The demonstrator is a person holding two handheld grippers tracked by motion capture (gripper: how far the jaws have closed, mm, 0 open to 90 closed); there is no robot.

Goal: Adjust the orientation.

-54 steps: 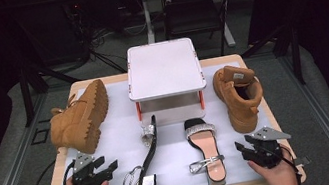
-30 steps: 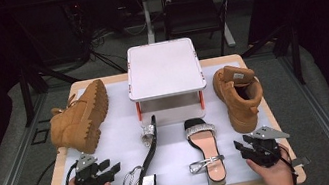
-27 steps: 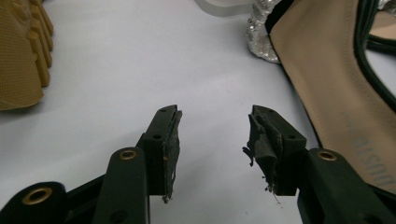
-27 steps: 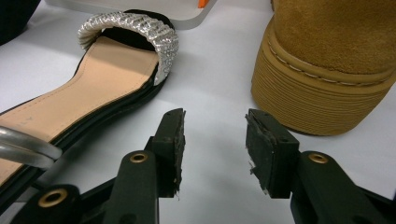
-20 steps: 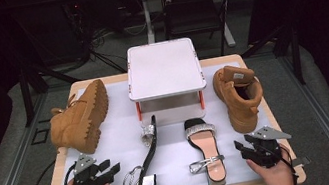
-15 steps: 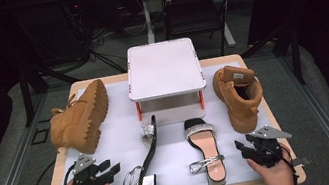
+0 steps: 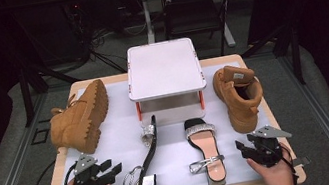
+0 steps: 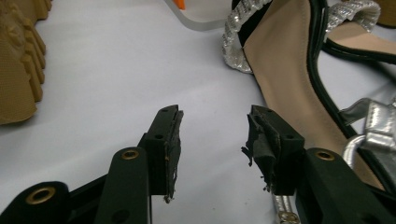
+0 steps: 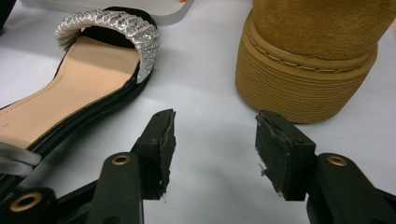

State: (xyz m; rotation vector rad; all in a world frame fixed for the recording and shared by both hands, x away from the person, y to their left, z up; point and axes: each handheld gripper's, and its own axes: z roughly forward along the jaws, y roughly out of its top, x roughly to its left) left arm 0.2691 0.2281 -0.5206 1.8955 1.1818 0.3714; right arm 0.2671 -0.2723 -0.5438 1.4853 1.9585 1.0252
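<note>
Holding a gripper in each hand at the near edge of the table (image 7: pixel 100 82), I see no brand, label or lettering that I can read; the pale tag inside the collar of the upright boot (image 7: pixel 239 91) is too small to make out.

My left gripper (image 7: pixel 109 171) sits at about 7 o'clock on the white mat (image 7: pixel 123 130), jaws parted with bare mat between them. In the left gripper view the tipped sandal (image 8: pixel 289 65) lies just beside its jaws, off toward 1 o'clock, tan insole and sparkly toe strap facing the camera.

My right gripper (image 7: pixel 240 146) sits at about 5 o'clock. Its jaws have just been opening and now stand apart with nothing between them. In the right gripper view the flat sandal (image 9: pixel 88 88) lies at 10 o'clock of the jaws and the toe of the upright boot at 1 o'clock, both near but apart from the pads.

A second tan boot (image 7: pixel 80 120) lies on its side at 9 o'clock of the mat, lugged sole showing. A white stand (image 7: pixel 162 68) on short orange legs occupies 12 o'clock.

Wood shows around the mat. Beyond the table the room is dark, with grey carpet, cables on the floor and a black chair (image 7: pixel 195 14).
</note>
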